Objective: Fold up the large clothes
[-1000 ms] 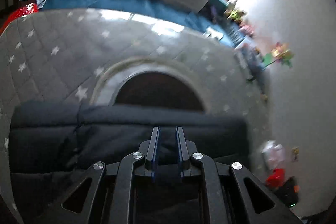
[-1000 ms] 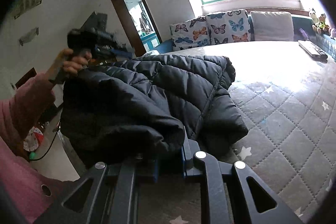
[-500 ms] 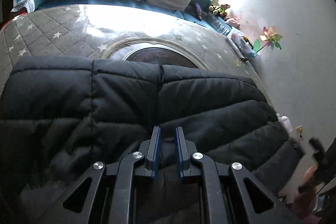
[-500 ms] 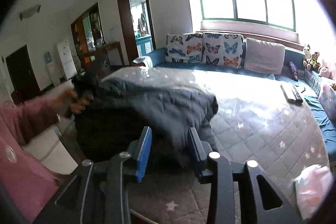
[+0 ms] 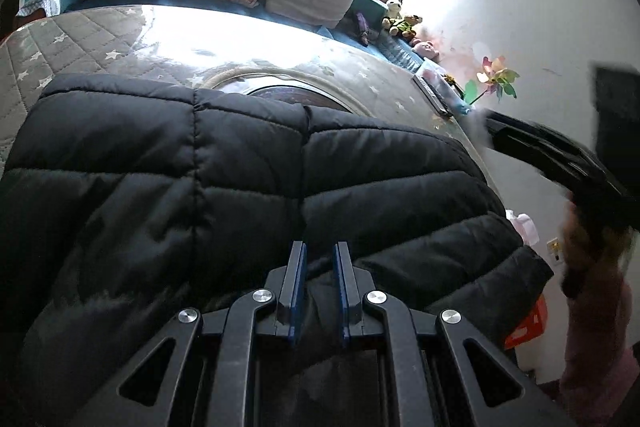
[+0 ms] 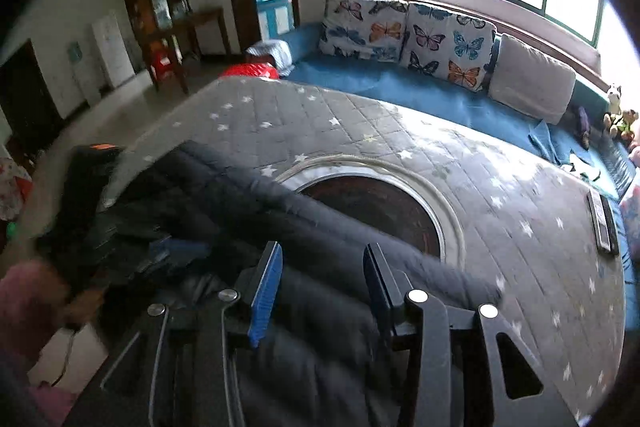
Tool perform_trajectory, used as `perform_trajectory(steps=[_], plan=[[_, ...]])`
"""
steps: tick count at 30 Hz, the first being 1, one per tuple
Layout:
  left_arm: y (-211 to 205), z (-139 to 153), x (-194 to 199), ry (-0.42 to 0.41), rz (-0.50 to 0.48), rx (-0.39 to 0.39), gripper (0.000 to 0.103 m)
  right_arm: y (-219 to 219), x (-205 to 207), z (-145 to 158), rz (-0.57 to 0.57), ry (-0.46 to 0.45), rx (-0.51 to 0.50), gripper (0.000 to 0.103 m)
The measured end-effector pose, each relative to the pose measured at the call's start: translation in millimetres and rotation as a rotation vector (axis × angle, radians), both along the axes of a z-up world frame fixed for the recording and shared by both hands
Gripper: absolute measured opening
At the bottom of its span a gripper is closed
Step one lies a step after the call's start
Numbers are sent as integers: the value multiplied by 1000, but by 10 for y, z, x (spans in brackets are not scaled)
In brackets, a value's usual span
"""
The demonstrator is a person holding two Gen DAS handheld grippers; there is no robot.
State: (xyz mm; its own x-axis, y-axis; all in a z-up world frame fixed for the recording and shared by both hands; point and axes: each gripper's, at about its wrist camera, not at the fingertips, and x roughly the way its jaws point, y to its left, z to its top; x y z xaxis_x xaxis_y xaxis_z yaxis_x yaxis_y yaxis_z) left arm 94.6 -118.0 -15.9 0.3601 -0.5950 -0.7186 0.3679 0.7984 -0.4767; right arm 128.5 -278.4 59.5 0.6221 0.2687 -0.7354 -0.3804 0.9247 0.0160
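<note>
Grey star-quilted mattress (image 6: 400, 131) now carries the black quilted puffer jacket (image 5: 240, 167), laid flat. Right tool (image 6: 322, 287), a second ago clamped on its edge, is opening with nothing pressed between its pads; left tool (image 5: 320, 283) stays pinched on a jacket fold, so this fold looks set.

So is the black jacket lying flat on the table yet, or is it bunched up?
Mostly flat: the jacket lies spread over the quilted table, the left gripper pinching its near edge.
</note>
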Motion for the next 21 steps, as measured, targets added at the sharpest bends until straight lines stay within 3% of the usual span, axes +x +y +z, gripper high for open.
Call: perform_trajectory(steps=[5,8,14,21], plan=[[133,30,-94,-5,-11,-15,16,156,239,-521,-28,121,-102,47],[189,12,-153,-8,-19,-22,16,158,30,-732,-3,99,-163,47],[357,-32,-313,-7,-14,-56,16,-34,-491,-715,45,135,-135,47],[644,-132,-603,-9,-8,-65,16,-118,-907,-714,92,241,-123,47]])
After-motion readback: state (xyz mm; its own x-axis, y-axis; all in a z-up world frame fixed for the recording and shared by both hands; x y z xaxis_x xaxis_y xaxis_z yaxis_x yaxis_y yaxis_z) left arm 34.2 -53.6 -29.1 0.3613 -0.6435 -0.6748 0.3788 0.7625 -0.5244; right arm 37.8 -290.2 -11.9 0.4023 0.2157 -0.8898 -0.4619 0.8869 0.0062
